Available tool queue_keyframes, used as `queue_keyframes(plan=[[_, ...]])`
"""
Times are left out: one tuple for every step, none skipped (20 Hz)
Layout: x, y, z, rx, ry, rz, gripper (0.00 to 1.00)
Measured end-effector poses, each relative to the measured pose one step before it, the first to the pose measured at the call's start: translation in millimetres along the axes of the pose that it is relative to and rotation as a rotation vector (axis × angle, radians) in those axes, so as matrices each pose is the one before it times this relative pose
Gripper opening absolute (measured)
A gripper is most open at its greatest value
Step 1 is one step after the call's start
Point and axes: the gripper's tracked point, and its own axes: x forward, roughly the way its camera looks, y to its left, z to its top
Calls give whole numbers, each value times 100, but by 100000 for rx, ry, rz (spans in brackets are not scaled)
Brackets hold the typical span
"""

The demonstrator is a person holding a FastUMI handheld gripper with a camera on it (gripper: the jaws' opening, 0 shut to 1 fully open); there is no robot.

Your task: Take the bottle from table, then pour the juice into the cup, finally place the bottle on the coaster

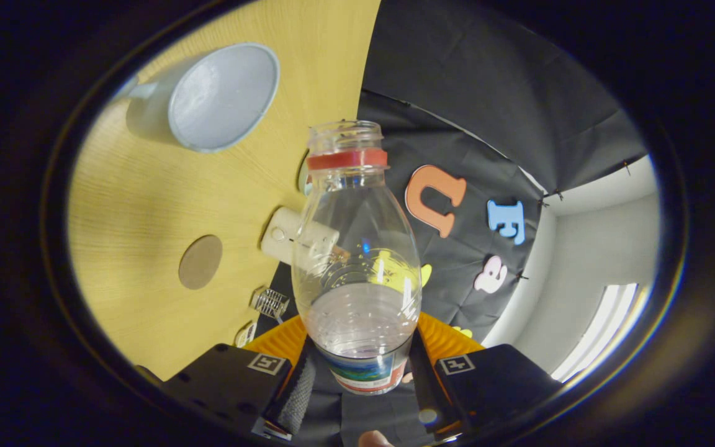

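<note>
Between the fingers: bottle pinched by hand-held gripper | base hidden | cup beyond

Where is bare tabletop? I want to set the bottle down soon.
Bare wood lies between the cup and the coaster, and beyond both. It is crowded by the white block near the table's edge. The gripper holds the bottle.

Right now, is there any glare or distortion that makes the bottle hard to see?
Gripper view: fisheye bends the table edge; small glints on the clear bottle, held between the gripper fingers, still sharp; cup evenly lit; bright window glare beyond, right of the bottle.
</note>
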Motion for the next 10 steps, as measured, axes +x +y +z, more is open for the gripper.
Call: queue_keyframes(plan=[[-19, 2, 72, 718, 72, -185, 75], [50, -68, -19, 924, -44, 20, 75], [25, 52, -34, 1181, 99, 116, 75], [8, 105, -84, 1522, 48, 223, 75], [-57, 40, -6, 1563, -134, 171, 75], [60, 48, -103, 1491, 78, 140, 75], [-42, -34, -79, 1299, 53, 57, 75], [-7, 115, -52, 1609, -127, 119, 75], [-74, 145, -112, 2103, 290, 595, 75], [-127, 542, -100, 3474, 502, 2260, 75]])
